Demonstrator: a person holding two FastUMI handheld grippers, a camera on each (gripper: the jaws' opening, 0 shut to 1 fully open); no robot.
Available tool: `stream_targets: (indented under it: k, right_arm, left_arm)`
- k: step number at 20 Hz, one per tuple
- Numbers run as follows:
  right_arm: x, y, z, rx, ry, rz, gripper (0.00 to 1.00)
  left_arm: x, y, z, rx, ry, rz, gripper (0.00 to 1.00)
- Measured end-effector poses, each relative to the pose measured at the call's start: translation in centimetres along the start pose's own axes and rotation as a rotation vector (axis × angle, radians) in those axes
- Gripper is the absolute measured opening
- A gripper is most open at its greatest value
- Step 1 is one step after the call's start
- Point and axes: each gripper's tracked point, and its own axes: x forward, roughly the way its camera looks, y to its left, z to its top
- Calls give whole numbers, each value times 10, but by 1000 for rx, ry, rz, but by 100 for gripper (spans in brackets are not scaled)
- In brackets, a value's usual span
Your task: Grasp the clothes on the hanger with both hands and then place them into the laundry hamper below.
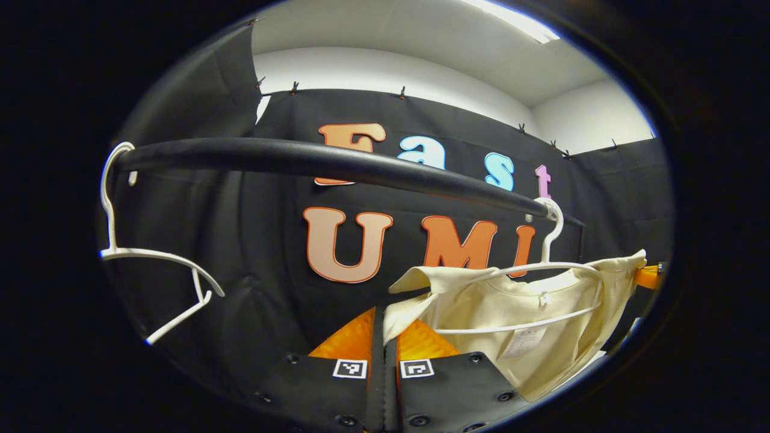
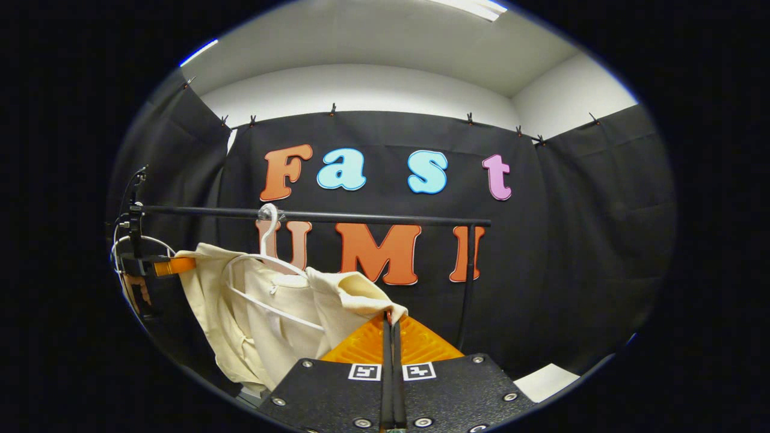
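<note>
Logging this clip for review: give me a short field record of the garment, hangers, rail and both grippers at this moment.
garment: cream shirt, draped on a white hanger, pulled off-square
rail: black bar, hanger hooked on it
spare hanger: empty white hanger at the bar's far end in the left gripper view
left gripper: jaws closed on the shirt's shoulder edge
right gripper: jaws closed on the other shoulder edge
task stage: shirt gripped at both sides, not yet off its hanger
</note>
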Motion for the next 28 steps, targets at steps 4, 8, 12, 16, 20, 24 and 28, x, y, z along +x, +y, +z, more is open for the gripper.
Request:
stream_targets:
  k: [4,8,12,16,20,24,28]
  right_arm:
    - [9,-25,7,5,-6,-29,0]
    - [27,-36,-1,-13,1,-41,0]
    - [48,-47,-12,-16,18,-50,6]
    - [68,-59,-9,10,26,-48,0]
    - [84,-66,11,-34,-7,-52,0]
    - [106,-73,0,-33,14,-40,0]
    - [121,-70,-51,40,93,18,0]
  left_arm:
    - [5,10,6,18,-10,24,6]
    - [11,17,0,24,-4,51,6]
    - [19,24,-4,57,-1,84,6]
    - [23,31,-5,48,7,100,6]
    - [24,27,1,74,-3,110,6]
    - [27,30,-9,54,21,106,6]
    - [28,42,-33,43,53,138,6]
